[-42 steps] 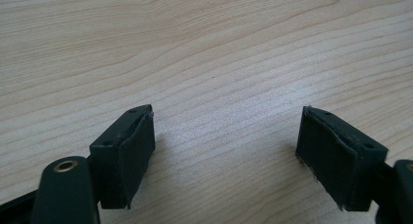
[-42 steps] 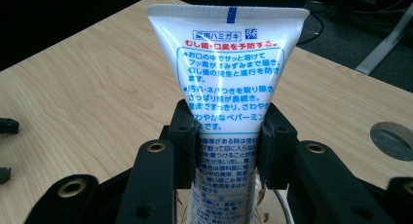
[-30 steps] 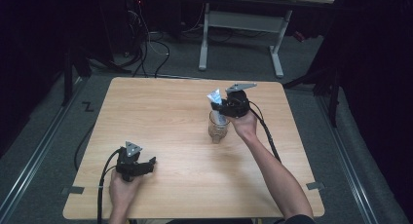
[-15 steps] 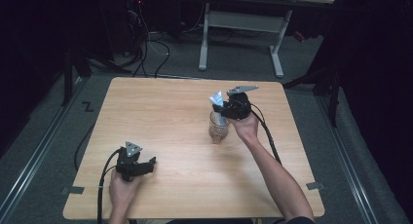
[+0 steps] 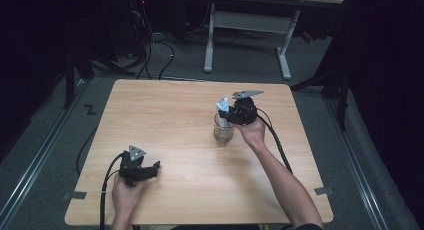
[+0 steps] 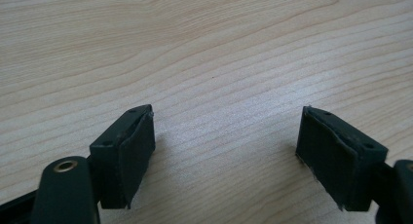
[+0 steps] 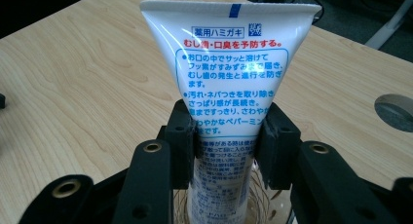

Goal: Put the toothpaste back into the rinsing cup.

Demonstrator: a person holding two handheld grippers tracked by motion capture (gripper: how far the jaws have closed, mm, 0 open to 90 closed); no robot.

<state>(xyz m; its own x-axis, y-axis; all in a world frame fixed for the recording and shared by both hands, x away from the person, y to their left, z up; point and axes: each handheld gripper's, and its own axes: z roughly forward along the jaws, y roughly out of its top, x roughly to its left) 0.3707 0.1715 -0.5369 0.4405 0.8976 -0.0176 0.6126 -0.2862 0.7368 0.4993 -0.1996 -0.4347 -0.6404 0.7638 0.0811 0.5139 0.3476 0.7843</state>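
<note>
A white toothpaste tube [image 7: 229,63] with blue and red print stands upright, crimped end up, in a clear glass [image 5: 223,131] right of the table's middle. My right gripper [image 7: 229,131] reaches in level from the right. Its pads [image 7: 184,136] touch the tube on both sides just above the glass rim [image 7: 219,204], and the jaws have just been opening a little with the tube between them. In the high view the tube [image 5: 223,105] pokes up beside that gripper [image 5: 231,115]. My left gripper [image 5: 150,169] rests low near the front left, open, over bare wood [image 6: 226,141].
The light wooden table [image 5: 165,110] has a round grommet hole [image 7: 394,112] off to the right in the right gripper view. A white desk frame [image 5: 250,25] and floor cables [image 5: 150,45] lie beyond the far edge.
</note>
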